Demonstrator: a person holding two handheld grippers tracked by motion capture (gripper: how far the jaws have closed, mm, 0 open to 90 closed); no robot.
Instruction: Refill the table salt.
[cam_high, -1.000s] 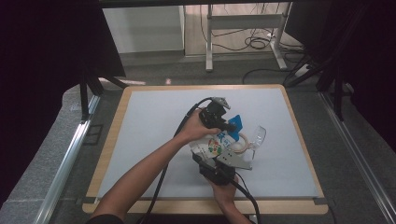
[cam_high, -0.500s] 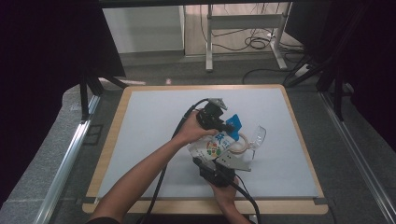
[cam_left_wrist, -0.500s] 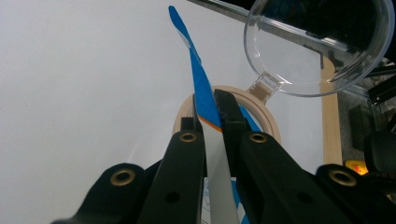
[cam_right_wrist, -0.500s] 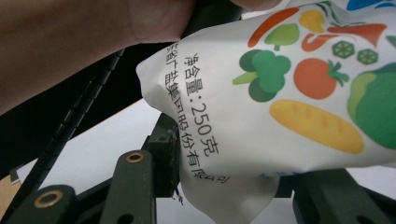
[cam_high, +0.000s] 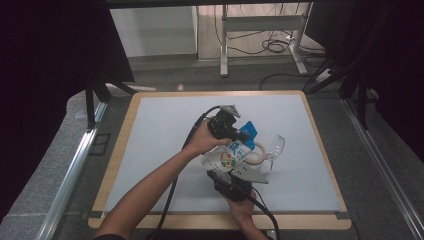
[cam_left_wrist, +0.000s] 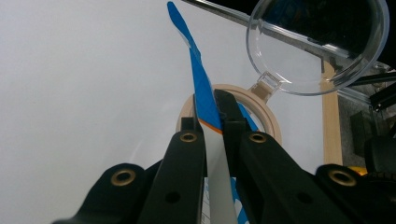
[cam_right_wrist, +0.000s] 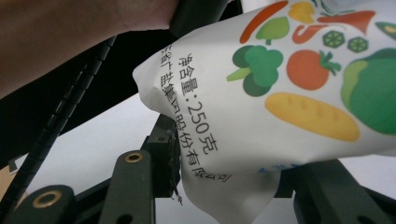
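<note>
Count: 1 food pouch, white w/ veg print & blue top edge. 1 tape roll, tan ring. 1 clear plastic scoop-like piece w/ round bowl. 2 grippers: left gripper & right gripper, 1 per hand, so 2 hands, 2 forearms. 1 table, white top, wood border.

High view overhead facing forward-down, gripper views close along jaws, sharing the pouch.
</note>
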